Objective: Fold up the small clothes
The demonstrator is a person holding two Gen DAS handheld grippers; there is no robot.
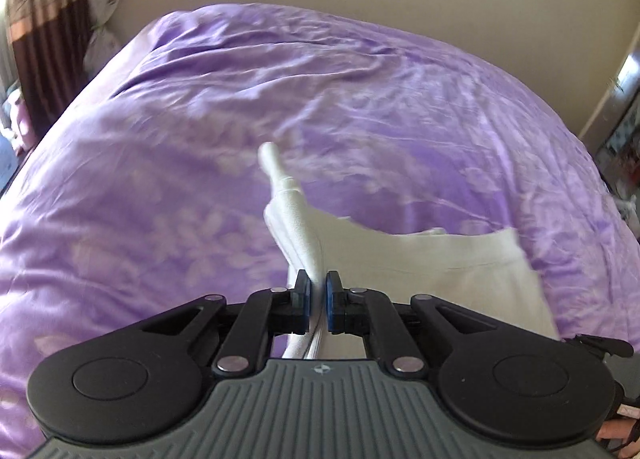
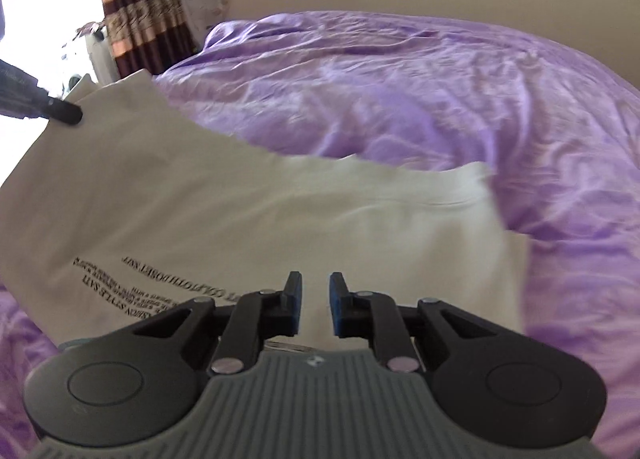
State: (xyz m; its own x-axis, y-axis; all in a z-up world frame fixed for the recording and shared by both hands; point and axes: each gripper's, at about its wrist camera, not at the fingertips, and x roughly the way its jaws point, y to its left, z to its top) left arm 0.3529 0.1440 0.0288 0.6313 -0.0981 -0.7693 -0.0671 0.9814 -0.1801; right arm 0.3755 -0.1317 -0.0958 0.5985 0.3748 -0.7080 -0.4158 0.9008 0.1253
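**Shirt pinched on my left, right side not yet gripping**

I'm working over a bed covered in a rumpled purple bedspread (image 1: 180,131), with a cream wall behind it and striped brown curtains (image 2: 136,15) off toward the window.

The task's thing is a white T-shirt (image 2: 248,211) with black print, lying across the near part of the bedspread, directly ahead of and beneath both grippers. Part of it is lifted: on my left wrist view, a ribbed edge of the fabric rises as a narrow ridge straight ahead of the fingers and runs back between them. My left gripper (image 1: 318,305) is pressed together on that fold, the blue pads squeezing the cloth with only its thickness between them.

My right gripper (image 2: 314,307) hangs just above the shirt's body, jaws spread a little with plain white fabric showing in the gap; nothing is caught in them. Far to its left, the tip of the other gripper sits against the shirt's raised corner. The frames are motion-blurred, so I can't tell whether the pinched part is a collar, a cuff or a hem.

I judge this as the start of a fold: one edge is held and the matching edge on the right is not. The next move calls for lowering my right fingers onto the near edge, closing on a single layer, then carrying both held points across together so the shirt doubles over flat.
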